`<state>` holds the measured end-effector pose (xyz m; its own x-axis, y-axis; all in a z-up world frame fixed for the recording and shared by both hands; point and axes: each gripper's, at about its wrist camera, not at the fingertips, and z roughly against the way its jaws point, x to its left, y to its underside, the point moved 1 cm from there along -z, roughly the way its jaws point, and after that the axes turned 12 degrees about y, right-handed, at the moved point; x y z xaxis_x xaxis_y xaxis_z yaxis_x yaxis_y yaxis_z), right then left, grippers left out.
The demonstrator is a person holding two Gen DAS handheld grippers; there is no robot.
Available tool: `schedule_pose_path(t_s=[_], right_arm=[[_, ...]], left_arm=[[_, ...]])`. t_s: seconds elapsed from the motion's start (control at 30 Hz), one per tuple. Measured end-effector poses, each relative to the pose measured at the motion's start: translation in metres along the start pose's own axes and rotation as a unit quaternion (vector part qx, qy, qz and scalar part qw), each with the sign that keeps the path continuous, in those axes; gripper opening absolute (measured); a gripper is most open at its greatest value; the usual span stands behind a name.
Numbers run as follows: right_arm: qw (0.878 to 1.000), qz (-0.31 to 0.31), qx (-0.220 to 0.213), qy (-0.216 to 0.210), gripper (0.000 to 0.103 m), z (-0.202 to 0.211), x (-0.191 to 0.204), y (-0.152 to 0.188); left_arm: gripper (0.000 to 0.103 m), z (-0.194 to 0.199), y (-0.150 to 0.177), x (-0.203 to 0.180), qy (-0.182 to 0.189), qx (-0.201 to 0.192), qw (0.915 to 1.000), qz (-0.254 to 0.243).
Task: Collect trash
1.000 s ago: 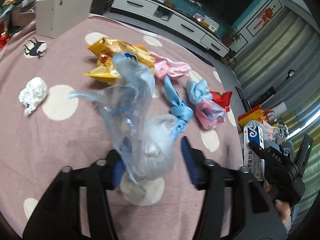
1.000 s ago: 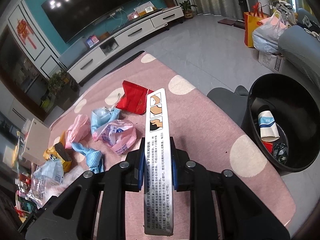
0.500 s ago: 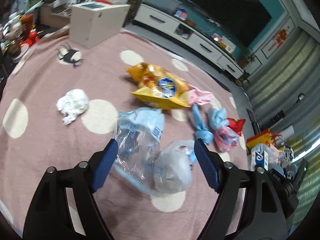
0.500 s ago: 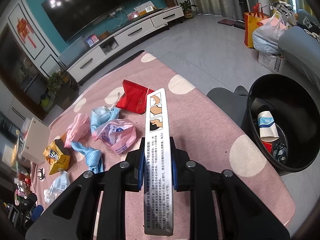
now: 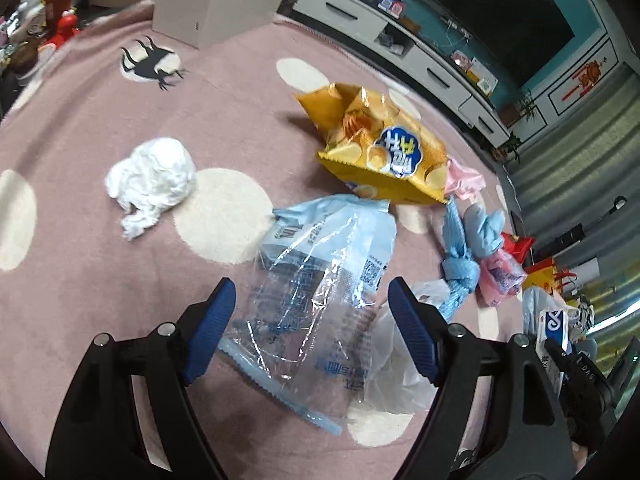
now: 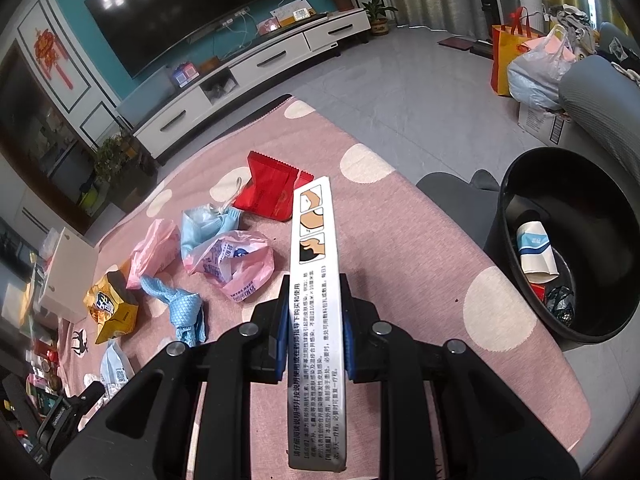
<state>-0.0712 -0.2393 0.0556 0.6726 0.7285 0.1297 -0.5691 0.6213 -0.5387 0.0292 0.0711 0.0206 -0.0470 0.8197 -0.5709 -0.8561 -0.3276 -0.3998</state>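
On the pink, white-dotted rug [image 6: 400, 232] most of the litter waits to be gathered, so by my judgement the job is in its early part. Beside the rug's edge the round black plastic bin [image 6: 516, 184] holds only a few pieces, among them a white-and-blue paper carton [image 6: 534, 254] and some dark crumpled wrapping.

The right gripper [image 6: 314, 316] is clamped on a long, flat white cardboard box printed with black text and small drawings [image 6: 316, 280]; both pads press its narrow sides, and the box points forward over the rug, not yet above the bin.

The left gripper [image 5: 310, 316] stands wide apart and holds nothing. Between its blue ribbed fingers [image 5: 212, 328], lying on the rug, is a crinkled clear plastic bag with pale blue printing [image 5: 320, 280]; it looks thin, limp and glossy, with a whitish film bag [image 5: 396, 360] just beside it.

Left to collect, as far as shown:
- a yellow foil crisp packet [image 5: 384, 152], open and crumpled
- a white wad of tissue [image 5: 152, 180], well apart from the rest
- a knotted light blue cloth strip [image 5: 456, 256]
- a pink plastic bag [image 6: 236, 260] and a smaller pale pink wrapper [image 6: 154, 246]
- a crumpled blue face mask [image 6: 204, 226]
- a red foil packet [image 6: 272, 194]
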Motion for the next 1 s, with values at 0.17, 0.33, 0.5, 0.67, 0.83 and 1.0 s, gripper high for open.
schedule_pose_path(t_s=[0.17,0.33,0.5,0.67,0.83,1.0], right_arm=[[1.000,0.002,0.001,0.000,0.022,-0.001,0.001,0.001],[1.000,0.001,0.000,0.001,0.022,-0.001,0.002,0.001],[1.000,0.000,-0.004,0.000,0.022,0.001,0.001,0.000],[1.000,-0.003,-0.013,-0.001,0.022,0.008,-0.006,-0.002],[0.999,-0.018,-0.036,0.003,0.022,0.022,-0.019,-0.007],[0.998,-0.038,-0.042,-0.005,0.022,0.028,-0.037,-0.013]], left_arm=[[0.047,-0.014,0.004,0.002,-0.030,0.023,0.9993,-0.003],[0.023,-0.008,0.005,0.002,-0.021,0.009,0.9997,-0.002],[0.016,0.018,0.005,-0.016,0.002,-0.036,0.9990,-0.027],[0.016,0.047,0.011,-0.053,0.032,-0.073,0.9944,-0.070],[0.016,0.060,0.023,-0.091,0.067,-0.089,0.9878,-0.108],[0.016,0.061,0.037,-0.124,0.101,-0.095,0.9813,-0.134]])
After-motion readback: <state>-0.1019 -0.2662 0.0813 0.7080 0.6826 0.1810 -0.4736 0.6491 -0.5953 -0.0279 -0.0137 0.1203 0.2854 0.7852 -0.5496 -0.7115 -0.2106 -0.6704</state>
